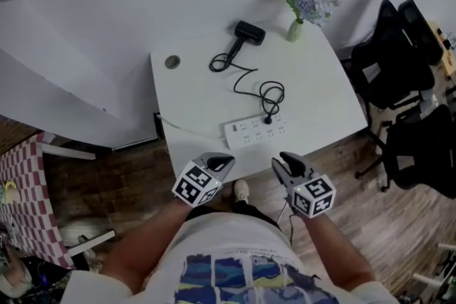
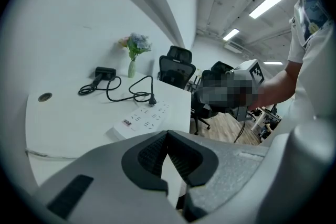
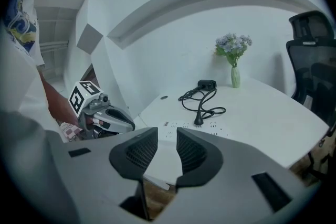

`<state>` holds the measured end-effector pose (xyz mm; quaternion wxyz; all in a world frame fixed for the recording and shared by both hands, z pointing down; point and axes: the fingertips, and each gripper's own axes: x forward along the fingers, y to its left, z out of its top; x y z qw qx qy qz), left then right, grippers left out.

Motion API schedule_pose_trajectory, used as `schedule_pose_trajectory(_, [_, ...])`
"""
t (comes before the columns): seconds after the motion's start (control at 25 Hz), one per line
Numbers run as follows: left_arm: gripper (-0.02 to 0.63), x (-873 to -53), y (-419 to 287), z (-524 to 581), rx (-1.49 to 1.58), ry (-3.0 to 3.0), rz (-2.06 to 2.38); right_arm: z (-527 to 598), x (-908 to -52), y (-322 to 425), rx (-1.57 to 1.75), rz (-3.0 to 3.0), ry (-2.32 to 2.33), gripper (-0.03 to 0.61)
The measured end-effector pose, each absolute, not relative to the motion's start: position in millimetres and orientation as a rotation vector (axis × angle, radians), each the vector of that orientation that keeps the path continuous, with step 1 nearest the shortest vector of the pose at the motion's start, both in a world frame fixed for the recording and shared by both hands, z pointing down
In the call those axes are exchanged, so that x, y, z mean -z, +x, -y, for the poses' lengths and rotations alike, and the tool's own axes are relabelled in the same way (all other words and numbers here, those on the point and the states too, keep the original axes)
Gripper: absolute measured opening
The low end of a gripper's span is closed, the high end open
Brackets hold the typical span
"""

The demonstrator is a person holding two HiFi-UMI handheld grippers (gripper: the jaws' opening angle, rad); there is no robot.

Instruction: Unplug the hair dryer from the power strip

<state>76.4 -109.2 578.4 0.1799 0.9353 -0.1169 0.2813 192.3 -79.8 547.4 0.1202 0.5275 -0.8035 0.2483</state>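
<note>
Black hair dryer (image 1: 249,33) at 12 o'clock on white table (image 1: 192,96), by far edge, just left of small green vase (image 1: 295,30) of pale flowers at 1 o'clock. Boxy matte head, slim handle. Black cord (image 1: 246,75) bunched at handle end, then looping down to black plug (image 1: 268,119), seated in white power strip (image 1: 246,133) at 6 o'clock, near front edge. Plug in right half of strip. Round grommet (image 1: 172,62) at 10 o'clock.

Left gripper (image 1: 225,162) off front edge, at 7 o'clock from strip, on bare forearm, nose tipped down toward table. Jaws pressed together at tips, nothing between. Right gripper (image 1: 282,159) about level with it, at 5 o'clock from strip, tipped down likewise. Jaws spread, nothing gripped, table edge showing through gap. Neither gripper touching strip or plug.

Dryer long axis slanted in head view: head toward 1 o'clock, handle end toward 7 o'clock. Strip long axis roughly 9 to 3 o'clock, right end slightly farther away. Black office chairs (image 1: 388,60) beyond table at 3 o'clock.
</note>
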Motion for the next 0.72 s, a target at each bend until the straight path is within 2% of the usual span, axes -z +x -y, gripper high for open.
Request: schedule_pose_trajectory(0.72, [0.002,-628.7,100.6,157.6,-0.996,2.611,0.433,163.2,-594.2,216.1,-0.703,2.332,1.378,0.106])
